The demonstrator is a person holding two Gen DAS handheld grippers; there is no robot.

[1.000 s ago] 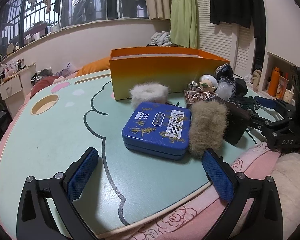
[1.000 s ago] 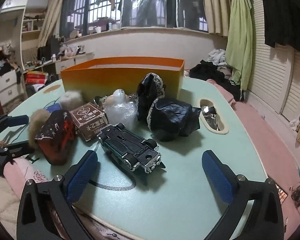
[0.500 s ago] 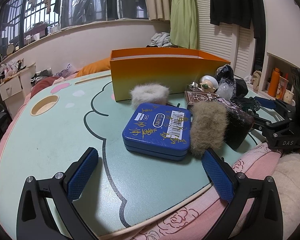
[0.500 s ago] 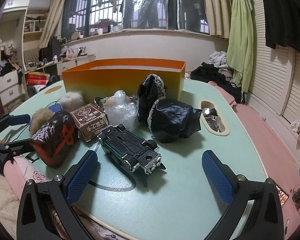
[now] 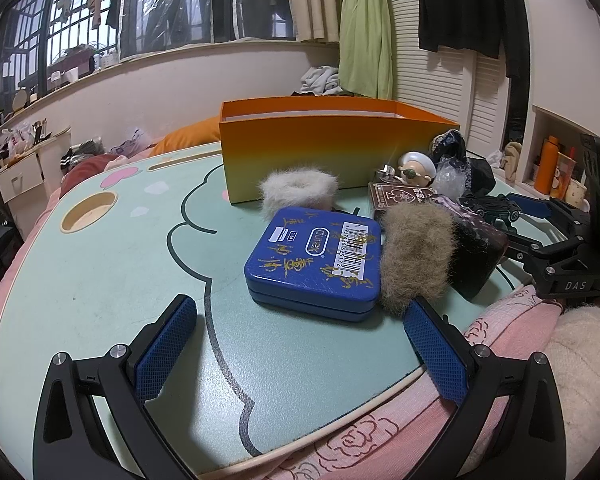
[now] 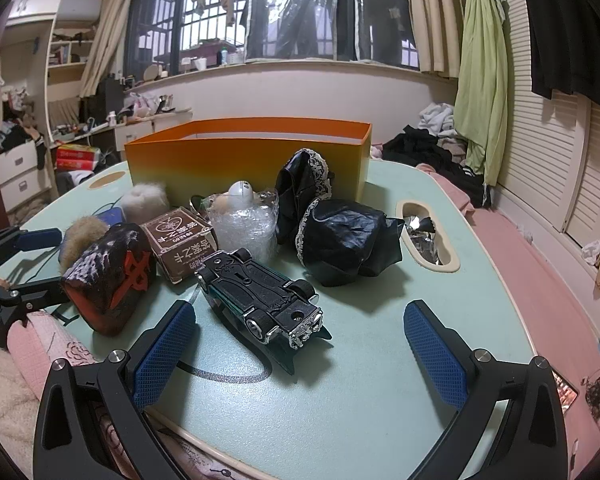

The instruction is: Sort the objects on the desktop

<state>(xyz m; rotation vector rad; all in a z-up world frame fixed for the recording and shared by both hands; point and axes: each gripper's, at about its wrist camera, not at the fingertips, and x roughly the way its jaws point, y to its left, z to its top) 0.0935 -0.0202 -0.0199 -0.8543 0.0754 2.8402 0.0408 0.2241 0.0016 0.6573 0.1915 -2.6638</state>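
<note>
Left wrist view: left gripper [image 5: 298,344] spread wide, nothing between the blue pads, low over the near edge of the mint table [image 5: 100,280]. Blue tin [image 5: 314,258] lies flat just ahead, lid shut. Brown fur piece [image 5: 416,254] touches the tin's right side; white fur ring [image 5: 298,192] sits just behind the tin. Orange box [image 5: 328,152] stands at the far side, open top, inside not visible from this angle. Dark red-black pouch [image 5: 476,256] is right of the brown fur, with the right gripper [image 5: 540,220] beyond it.

Right wrist view: right gripper [image 6: 300,344] also wide, empty. Toy car [image 6: 260,292] lies upside down between the pads' line and the pile, wheels up. Behind it: brown card box [image 6: 182,242], closed; bubble-wrapped figure [image 6: 242,220]; black lace-trimmed fabric bundle [image 6: 336,232]. Pouch at left, touching the card box. Only the orange box's bare far inner wall shows; contents cannot tell. Oval table cutout [image 6: 426,236] at right holds crumpled silver foil [image 6: 422,234].
</note>
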